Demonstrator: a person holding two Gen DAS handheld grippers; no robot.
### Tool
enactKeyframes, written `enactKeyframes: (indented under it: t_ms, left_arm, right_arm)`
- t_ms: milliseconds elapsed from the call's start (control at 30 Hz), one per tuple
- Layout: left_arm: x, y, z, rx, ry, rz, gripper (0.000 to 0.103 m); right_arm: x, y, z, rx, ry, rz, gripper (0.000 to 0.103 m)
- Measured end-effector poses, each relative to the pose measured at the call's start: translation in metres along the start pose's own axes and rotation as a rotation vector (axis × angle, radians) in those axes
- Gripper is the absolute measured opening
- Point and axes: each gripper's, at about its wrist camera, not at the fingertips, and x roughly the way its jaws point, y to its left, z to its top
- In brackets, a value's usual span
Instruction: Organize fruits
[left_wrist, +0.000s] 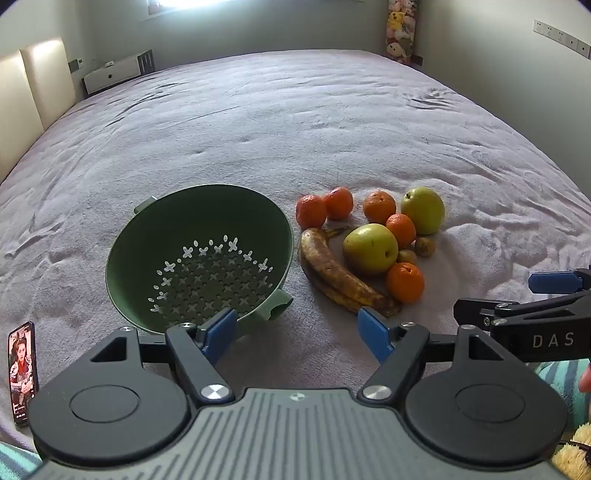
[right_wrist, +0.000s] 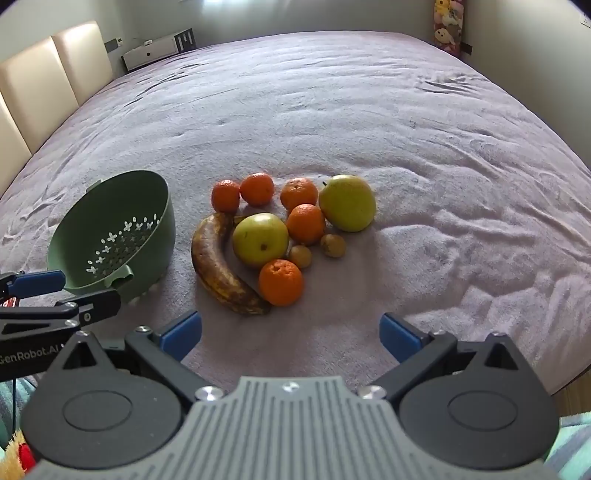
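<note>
Both of our tools sit low at the near edge of a bed covered in a lilac blanket (left_wrist: 295, 122): our left gripper (left_wrist: 297, 328) has its blue pads spread wide with nothing between them, and our right gripper (right_wrist: 290, 336) is likewise released and holds nothing. From the left wrist view, the green colander (left_wrist: 201, 254) lies at about 11 o'clock, tipped so its perforated bottom faces us, its near rim just past the left pad. The fruit pile sits at about 1 o'clock: a heavily browned banana (left_wrist: 343, 275) curves along its near left side, touching a yellow-green apple (left_wrist: 370, 249), with a second apple (left_wrist: 423, 210) farther back at the right. We count five oranges around them, the nearest orange (left_wrist: 405, 282) just beside the banana's tip. Two small brownish fruits (left_wrist: 424, 246) lie between the apples; they may be kiwis, though we cannot tell at this size. From the right wrist view, the pile sits at 12 o'clock and the colander at 10 o'clock. A phone (left_wrist: 23, 373) lies at 9 o'clock, screen lit.
</note>
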Motion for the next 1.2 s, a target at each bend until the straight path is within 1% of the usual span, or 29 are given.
enactKeyframes:
  t_ms: [167,467,1200]
  left_arm:
    - [0.0032,-0.0049,-0.0012,-0.002,0.001,-0.001,0.088]
    - [0.0015,0.0027,-0.0012,-0.029,0.010,-0.014,0.088]
    - [0.0019,0.0014,0.0001,-0.050,0.021,-0.021,0.088]
  right_arm:
    - [0.0032,0.0001,0.0019,0.004,0.011,-0.007,0.099]
    - [0.0033,0.0005,0.0023,0.004,0.018,-0.014,0.099]
    - [0.0052,-0.0005,0.0015,0.006,0.030,-0.027,0.099]
